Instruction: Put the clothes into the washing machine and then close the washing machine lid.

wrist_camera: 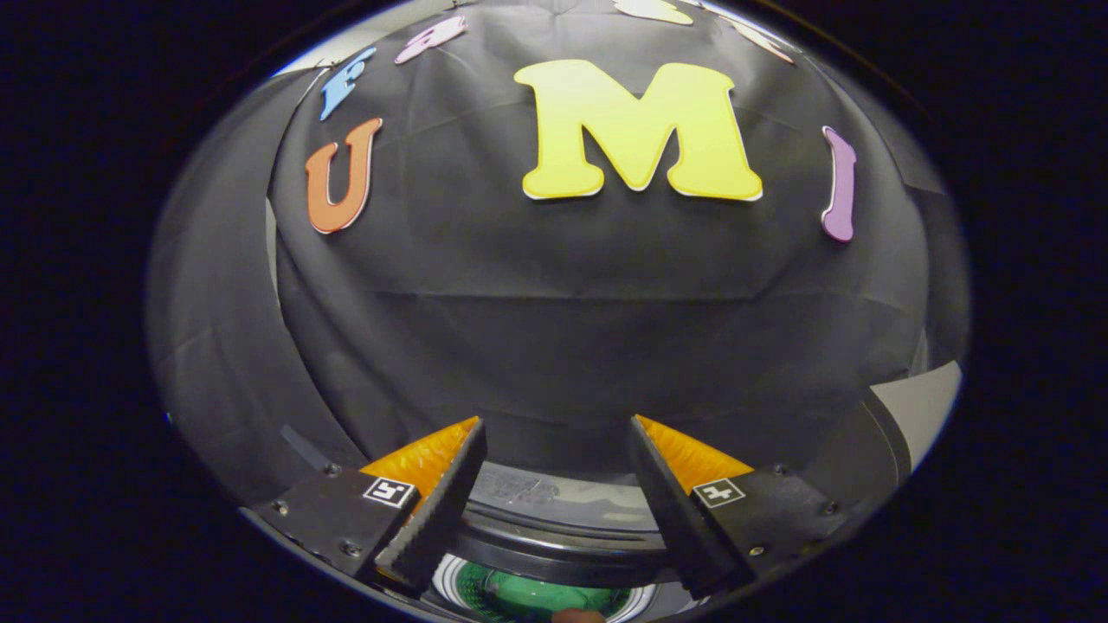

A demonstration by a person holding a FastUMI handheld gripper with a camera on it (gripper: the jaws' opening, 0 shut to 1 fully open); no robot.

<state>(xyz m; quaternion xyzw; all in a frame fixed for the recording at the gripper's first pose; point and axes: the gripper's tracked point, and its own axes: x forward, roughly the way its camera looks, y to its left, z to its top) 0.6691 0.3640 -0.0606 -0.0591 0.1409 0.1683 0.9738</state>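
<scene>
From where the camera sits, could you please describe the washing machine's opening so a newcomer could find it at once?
Start at the black cloth wall and drop to the open tool, which holds nothing. Between and below its fingers lies the washing machine, its round opening ringed in pale grey. The green inside sets it apart from the dark surroundings.

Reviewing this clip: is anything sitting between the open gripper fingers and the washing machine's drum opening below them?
Nothing visible does. The gripper is open and empty, hanging above the round dark-rimmed washing machine opening. Green cloth lies inside the shiny drum, low between the fingers. No lid crosses the opening, though the part nearest the fingers is cut off.
</scene>
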